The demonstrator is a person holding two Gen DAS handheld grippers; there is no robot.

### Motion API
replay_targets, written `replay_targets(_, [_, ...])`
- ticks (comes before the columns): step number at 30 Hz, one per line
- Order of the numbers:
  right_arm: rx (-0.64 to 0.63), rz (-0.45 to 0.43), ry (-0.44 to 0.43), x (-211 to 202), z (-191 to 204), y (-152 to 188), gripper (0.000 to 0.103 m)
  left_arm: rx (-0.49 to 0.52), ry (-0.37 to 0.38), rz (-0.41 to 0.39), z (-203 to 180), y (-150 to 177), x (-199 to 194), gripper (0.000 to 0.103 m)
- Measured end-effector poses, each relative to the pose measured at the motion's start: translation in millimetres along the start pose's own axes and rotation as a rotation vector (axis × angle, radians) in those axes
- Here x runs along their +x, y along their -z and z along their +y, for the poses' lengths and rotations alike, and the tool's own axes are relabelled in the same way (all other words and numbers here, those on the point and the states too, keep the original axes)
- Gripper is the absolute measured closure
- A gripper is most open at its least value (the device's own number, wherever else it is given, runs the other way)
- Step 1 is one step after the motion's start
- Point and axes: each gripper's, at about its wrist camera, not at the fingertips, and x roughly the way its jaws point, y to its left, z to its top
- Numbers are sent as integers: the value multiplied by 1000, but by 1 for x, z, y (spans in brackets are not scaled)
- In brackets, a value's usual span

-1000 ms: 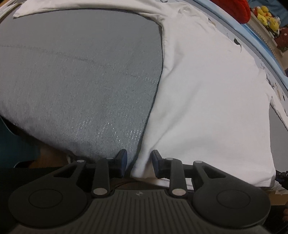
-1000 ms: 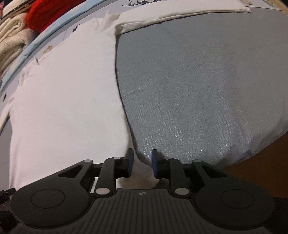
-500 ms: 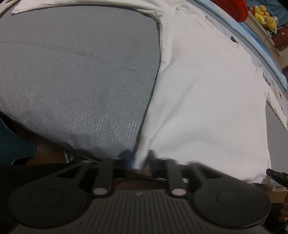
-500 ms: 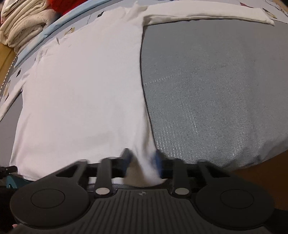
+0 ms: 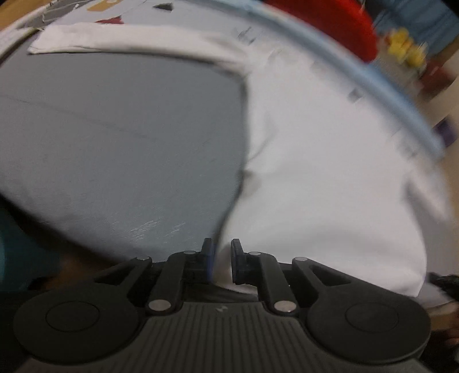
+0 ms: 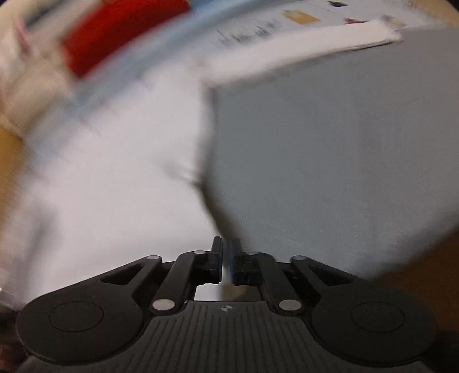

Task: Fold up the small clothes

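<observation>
In the left wrist view the left gripper (image 5: 220, 259) sits at the bottom centre of the frame, its jaws nearly together and pinching the near hem corner of a white shirt (image 5: 324, 178). White cloth fills the narrow gap between the two black fingers (image 5: 237, 262). The log figure for this gripper has just ticked upward, so the jaws are easing open slightly, yet the cloth is plainly between them.

In the right wrist view the right gripper (image 6: 226, 259) is also at bottom centre, jaws pressed close on the other near corner of the same shirt (image 6: 114, 183), with a thin strip of white fabric showing between the fingers (image 6: 216, 258).

Outward from the jaws, the shirt spreads over a grey pad (image 5: 120, 137) that covers the desk. In the left view the shirt fills the right half of the frame and one sleeve (image 5: 123, 40) lies flat along the top. In the right view it fills the left half, with a sleeve (image 6: 309, 46) reaching to the upper right.

Both views are blurred. Beyond the pad runs a light blue edge (image 5: 358, 74), and past it sits something red (image 5: 330, 25), upper right in the left view and upper left (image 6: 120, 28) in the right view.
</observation>
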Motion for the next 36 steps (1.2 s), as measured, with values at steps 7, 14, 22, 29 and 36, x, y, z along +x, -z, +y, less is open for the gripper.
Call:
replay_targets(7, [-109,-21,-15,12,24,1,75,49,19,14,-17,3,18,68])
replay_targets(14, [-188,74,120,37,33,7,101,128,-105,56,-26,9,38,68])
replay_targets(22, [-155,-150,35,4,45,-5,96,221,28,21,-56,12,41,68])
replay_targets(29, [-380,103,64,47,77,19,66,200,22,17,-50,10,37,66])
replay_targets(36, [-366,-13,64,26,91,6,66,228,-24,44,-59,8,52,58])
